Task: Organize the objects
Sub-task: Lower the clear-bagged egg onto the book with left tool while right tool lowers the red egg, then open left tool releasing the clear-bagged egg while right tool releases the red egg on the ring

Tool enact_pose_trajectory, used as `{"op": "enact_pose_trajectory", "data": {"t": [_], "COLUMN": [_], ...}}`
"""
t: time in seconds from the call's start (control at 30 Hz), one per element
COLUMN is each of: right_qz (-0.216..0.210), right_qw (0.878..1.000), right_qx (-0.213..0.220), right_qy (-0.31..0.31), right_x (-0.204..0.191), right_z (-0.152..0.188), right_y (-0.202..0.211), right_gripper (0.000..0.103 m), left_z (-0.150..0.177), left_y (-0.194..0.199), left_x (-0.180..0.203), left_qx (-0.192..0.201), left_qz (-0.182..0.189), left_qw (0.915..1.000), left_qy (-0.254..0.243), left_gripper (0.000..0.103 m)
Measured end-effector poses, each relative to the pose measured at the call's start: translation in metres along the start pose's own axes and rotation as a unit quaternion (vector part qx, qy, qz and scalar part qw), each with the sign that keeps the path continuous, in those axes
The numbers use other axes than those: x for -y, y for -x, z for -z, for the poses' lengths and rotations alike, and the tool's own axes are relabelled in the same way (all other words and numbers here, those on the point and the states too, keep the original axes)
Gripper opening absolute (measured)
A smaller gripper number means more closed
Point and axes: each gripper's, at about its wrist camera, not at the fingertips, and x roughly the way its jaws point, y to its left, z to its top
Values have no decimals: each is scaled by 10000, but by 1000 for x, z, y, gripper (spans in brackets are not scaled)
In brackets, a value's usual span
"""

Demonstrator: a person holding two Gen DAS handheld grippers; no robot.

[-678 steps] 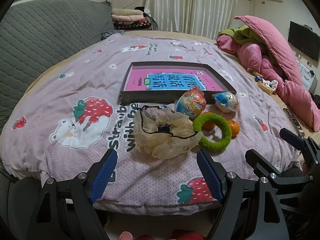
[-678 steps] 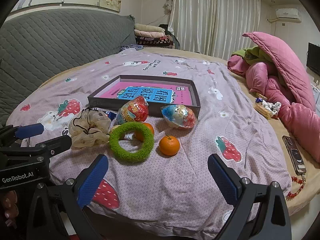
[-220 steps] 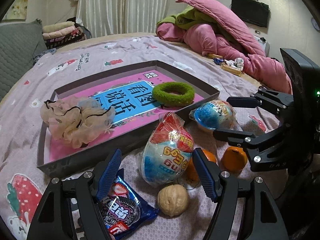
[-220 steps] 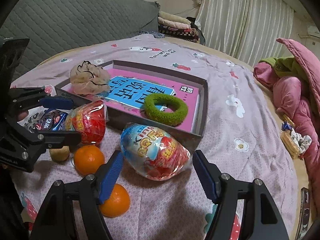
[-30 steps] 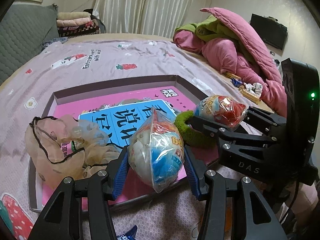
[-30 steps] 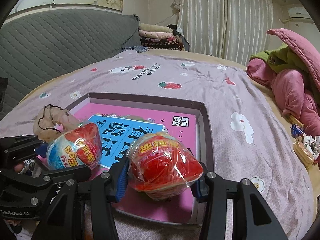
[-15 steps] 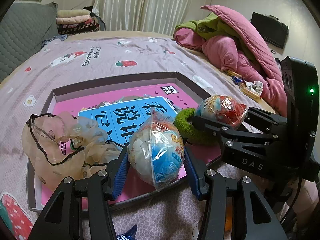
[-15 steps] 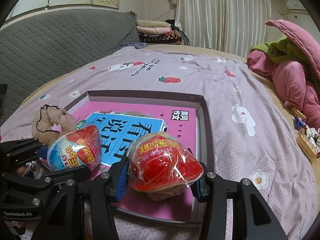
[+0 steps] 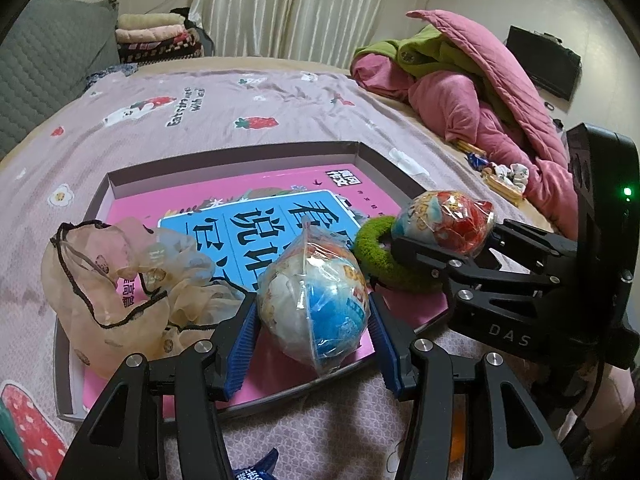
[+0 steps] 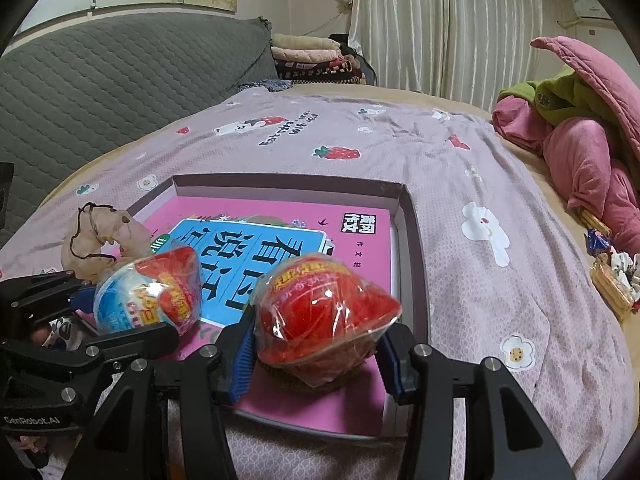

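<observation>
Bed (image 9: 280,112) with a purple strawberry-print cover filled both views, pink quilt (image 9: 480,92) heaped at its far right. On the cover sat a shallow grey box (image 10: 412,240), open side up, a pink and blue book (image 10: 360,248) lying flat on its floor. Sheer beige pouch (image 9: 104,280) with a black drawstring lay crumpled in the box's near-left corner, spilling over the wall. Green fuzzy ring (image 9: 376,256) lay flat inside the box near its right wall, partly hidden behind the right gripper in the left wrist view. Left gripper (image 9: 312,320) had its fingers clamped on a wrapped blue-and-white toy egg (image 9: 314,306), blue pads pressing both sides, egg held over the box's near edge; could not tell if it touched the book. Right gripper (image 10: 318,344) had its fingers clamped on a wrapped red toy egg (image 10: 324,316), held over the near-right part of the box, above the ring. The two eggs sat side by side, close but apart. Corner of a blue snack packet (image 9: 256,470) showed on the cover below the left gripper, outside the box.
</observation>
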Motion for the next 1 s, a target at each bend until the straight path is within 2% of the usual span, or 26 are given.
{"op": "enact_pose_trajectory", "data": {"t": [0.6,1.0], "right_qz": [70,62], "right_qw": [10000,9999], "right_qx": [-20,61], "right_qy": [-46,-60], "right_x": [2,3], "right_z": [1,0], "right_y": [5,11], "right_gripper": [55,60], "left_z": [-2,-5], "left_y": [-4,3], "left_x": [-9,-12], "left_qx": [-81,-29], "left_qz": [-253,-199], "left_qw": [9996,9996], "left_qy": [130,193], "left_gripper": [61,65]}}
